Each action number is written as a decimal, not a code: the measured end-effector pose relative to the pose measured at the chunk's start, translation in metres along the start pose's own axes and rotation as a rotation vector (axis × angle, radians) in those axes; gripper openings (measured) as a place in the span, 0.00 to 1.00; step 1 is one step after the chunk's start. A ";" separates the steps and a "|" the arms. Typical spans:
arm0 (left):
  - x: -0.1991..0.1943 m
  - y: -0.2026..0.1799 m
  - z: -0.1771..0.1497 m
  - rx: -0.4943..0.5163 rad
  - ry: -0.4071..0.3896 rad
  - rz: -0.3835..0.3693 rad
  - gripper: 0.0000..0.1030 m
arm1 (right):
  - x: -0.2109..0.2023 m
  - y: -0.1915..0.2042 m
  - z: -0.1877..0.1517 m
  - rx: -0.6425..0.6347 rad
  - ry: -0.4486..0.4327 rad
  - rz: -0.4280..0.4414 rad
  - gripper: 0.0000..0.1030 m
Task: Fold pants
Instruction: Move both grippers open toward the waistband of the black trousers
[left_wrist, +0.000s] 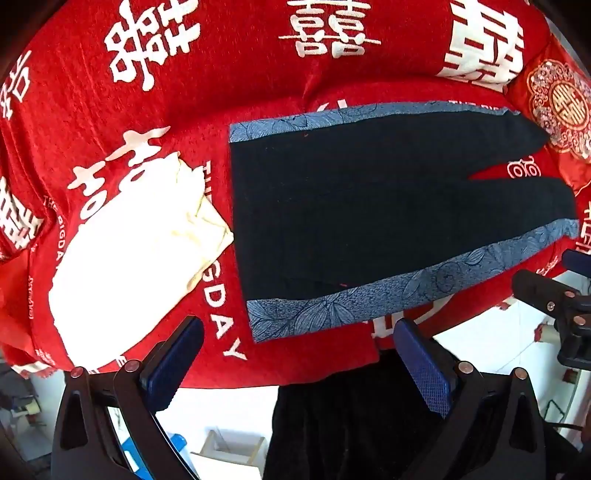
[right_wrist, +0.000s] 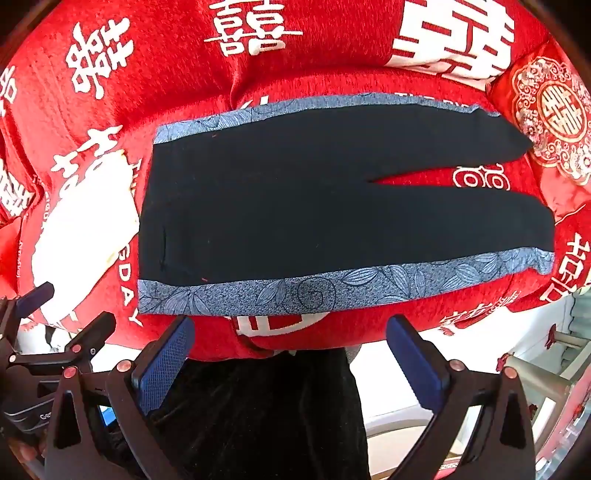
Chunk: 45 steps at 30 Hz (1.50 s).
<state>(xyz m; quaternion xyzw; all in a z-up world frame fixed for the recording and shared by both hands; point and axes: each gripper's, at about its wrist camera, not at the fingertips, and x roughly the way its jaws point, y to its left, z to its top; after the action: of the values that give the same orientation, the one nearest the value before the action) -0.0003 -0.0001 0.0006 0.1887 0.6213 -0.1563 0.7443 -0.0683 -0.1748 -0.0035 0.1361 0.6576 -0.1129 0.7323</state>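
Black pants (left_wrist: 369, 206) with blue leaf-print side stripes lie flat on a red bed cover (left_wrist: 221, 74), waistband to the left and two legs spread to the right. They also show in the right wrist view (right_wrist: 314, 206). My left gripper (left_wrist: 299, 328) is open and empty, held back from the near striped edge by the waistband corner. My right gripper (right_wrist: 291, 325) is open and empty, just short of the near stripe (right_wrist: 332, 291). The right gripper also shows in the left wrist view (left_wrist: 569, 280), and the left gripper in the right wrist view (right_wrist: 70, 306).
A white garment (left_wrist: 133, 251) lies left of the waistband. A red embroidered cushion (right_wrist: 554, 110) sits at the far right by the leg ends. The bed's near edge (right_wrist: 295, 350) drops to a white floor, with dark clothing (right_wrist: 266, 413) of the person below.
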 end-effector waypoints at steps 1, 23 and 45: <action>-0.001 0.000 0.000 0.000 -0.010 0.014 1.00 | -0.001 0.000 0.000 -0.003 -0.004 -0.003 1.00; -0.017 0.001 0.004 -0.029 -0.021 0.004 1.00 | -0.014 0.004 0.004 -0.053 -0.053 -0.038 1.00; -0.026 -0.044 -0.002 -0.248 0.008 0.050 1.00 | -0.014 -0.058 -0.002 -0.189 -0.029 0.001 1.00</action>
<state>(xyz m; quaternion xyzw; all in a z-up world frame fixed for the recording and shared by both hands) -0.0277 -0.0378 0.0216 0.1113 0.6340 -0.0592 0.7630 -0.0917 -0.2286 0.0070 0.0653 0.6546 -0.0520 0.7514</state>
